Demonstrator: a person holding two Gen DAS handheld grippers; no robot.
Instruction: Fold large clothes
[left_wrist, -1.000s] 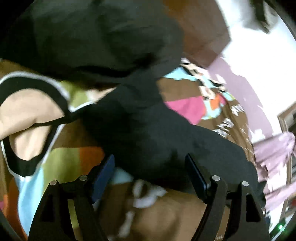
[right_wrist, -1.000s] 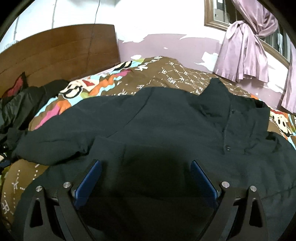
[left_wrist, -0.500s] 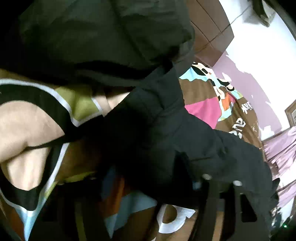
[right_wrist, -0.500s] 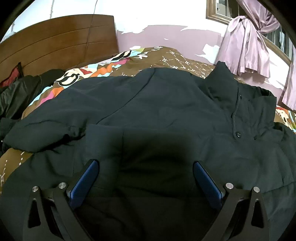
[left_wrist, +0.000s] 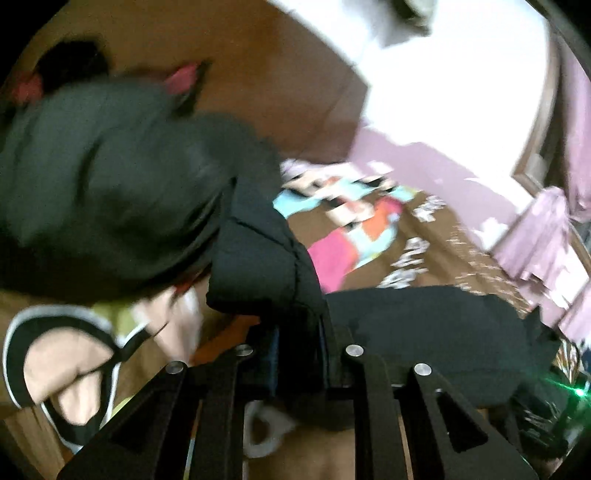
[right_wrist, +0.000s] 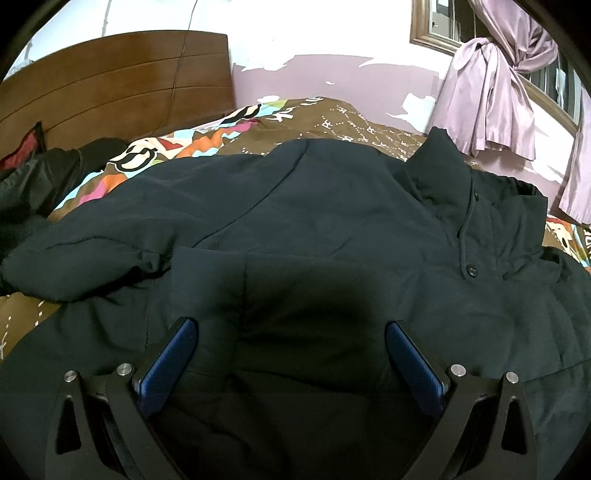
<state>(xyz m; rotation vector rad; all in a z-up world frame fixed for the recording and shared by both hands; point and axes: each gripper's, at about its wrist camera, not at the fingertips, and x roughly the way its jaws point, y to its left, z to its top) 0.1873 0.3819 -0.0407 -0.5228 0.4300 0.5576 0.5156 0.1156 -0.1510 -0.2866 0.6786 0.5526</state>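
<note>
1. The left gripper is seen tilted in its own view, the left linkage sitting lower than the right.
2. Its jaws have just been closing and are now drawn almost together; a fold of the black jacket sleeve is pinched between the pads, and the fabric bulges out ahead of the fingertips.
3. The blue pads of the left gripper are mostly hidden by the cloth caught between them.
4. The right gripper is held level and pointed downward, its jaws spread as wide as they go.
5. Its blue pads are fully exposed; nothing is clamped between them, and only dark fabric is seen below the gap.
</note>
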